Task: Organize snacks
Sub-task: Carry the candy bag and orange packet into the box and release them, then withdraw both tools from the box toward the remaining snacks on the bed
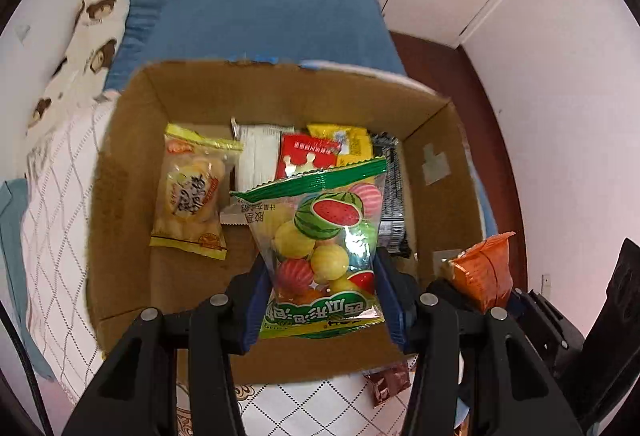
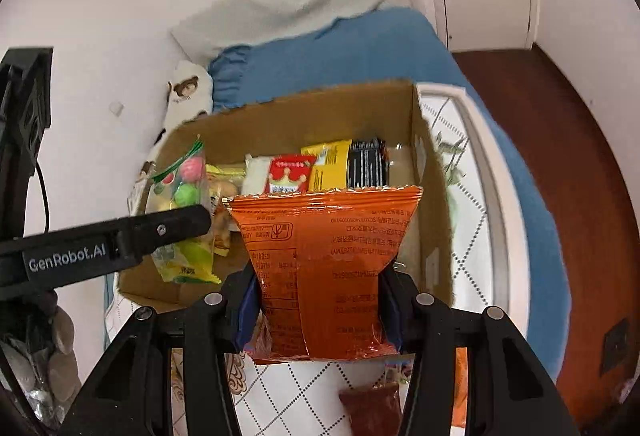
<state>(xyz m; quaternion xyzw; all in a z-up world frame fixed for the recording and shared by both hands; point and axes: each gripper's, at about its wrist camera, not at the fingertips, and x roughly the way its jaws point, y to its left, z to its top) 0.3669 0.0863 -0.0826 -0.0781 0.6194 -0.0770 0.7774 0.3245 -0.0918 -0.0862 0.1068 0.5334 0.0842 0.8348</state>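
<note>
Your left gripper is clamped on the watermelon candy bag, pinching it low across its width, and your right gripper is clamped the same way on the orange snack bag; both bags hang over the near part of the open cardboard box that sits on the bed. The main risk, as I judge it, is the grip itself; each bag is held only by its lower end, so the puffed upper part stands free and could swing or slip out if you tilt or jerk the tool, and squeezing harder could burst the seal or crush what is inside. The second risk is a clash; your two tools are close together over the same box, and in the right wrist view the left tool's arm crosses in front of the box's left side, so bringing both down at once could knock them together. Room inside: snacks already lie in a row along the far wall, with a yellow cracker bag on the left; bare cardboard floor shows in the near half, and that is your open space. Mind the near wall's rim, which lies right under your fingers; a dangling bag edge could catch there. A small dark red packet lies outside on the quilt, near the box's front.
</note>
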